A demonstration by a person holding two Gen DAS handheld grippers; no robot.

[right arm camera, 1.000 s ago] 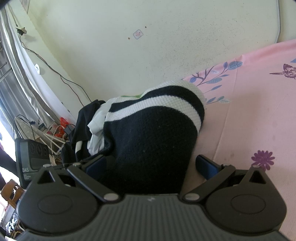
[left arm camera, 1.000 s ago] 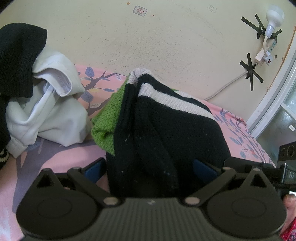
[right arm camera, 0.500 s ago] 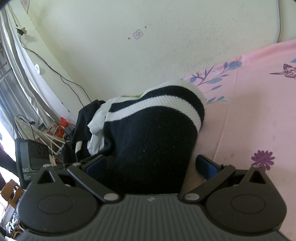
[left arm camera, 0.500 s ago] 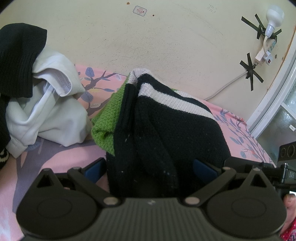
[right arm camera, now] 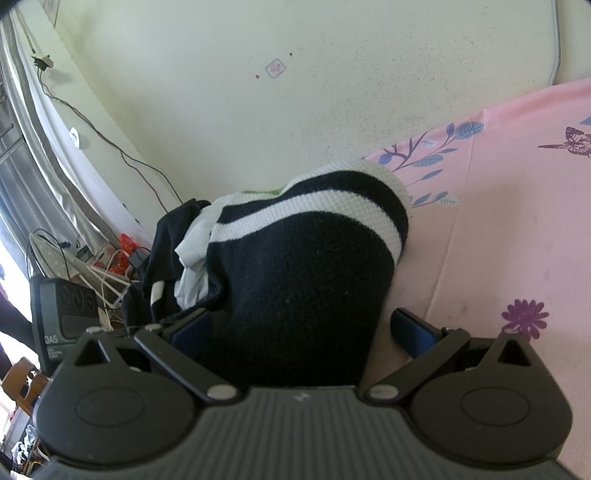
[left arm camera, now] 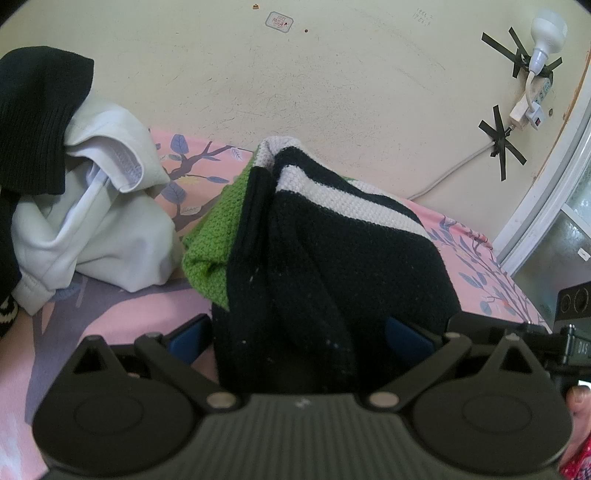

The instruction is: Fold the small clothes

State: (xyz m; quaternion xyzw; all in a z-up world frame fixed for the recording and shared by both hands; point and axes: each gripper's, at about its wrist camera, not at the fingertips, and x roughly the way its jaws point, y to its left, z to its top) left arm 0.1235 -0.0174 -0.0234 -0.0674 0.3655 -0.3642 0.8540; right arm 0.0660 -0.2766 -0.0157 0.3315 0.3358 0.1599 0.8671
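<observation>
Left gripper (left arm camera: 299, 332) has its jaws spread wide, blue pads (left arm camera: 188, 338) on either side of a black knit sweater (left arm camera: 332, 266) without clamping it. Right gripper (right arm camera: 301, 328) is the same, jaws wide apart, the sweater's black body between the pads (right arm camera: 410, 330), with a gap on the right side. The sweater sits bunched on the pink floral bedsheet (right arm camera: 498, 229) near the bed's wall-side edge, with white stripes (left arm camera: 343, 199) across its upper part and a green knit part (left arm camera: 214, 236) showing on its left side in the left wrist view. Just beside it toward the left edge of the bed is a white garment (left arm camera: 92, 229), with a black ribbed knit (left arm camera: 33, 118) draped over it. Behind is the cream wall (left arm camera: 332, 92), carrying a taped cable and bulb (left arm camera: 546, 33). The right wrist view shows a black box (right arm camera: 62, 314) and tangled wires beyond the bed.
</observation>
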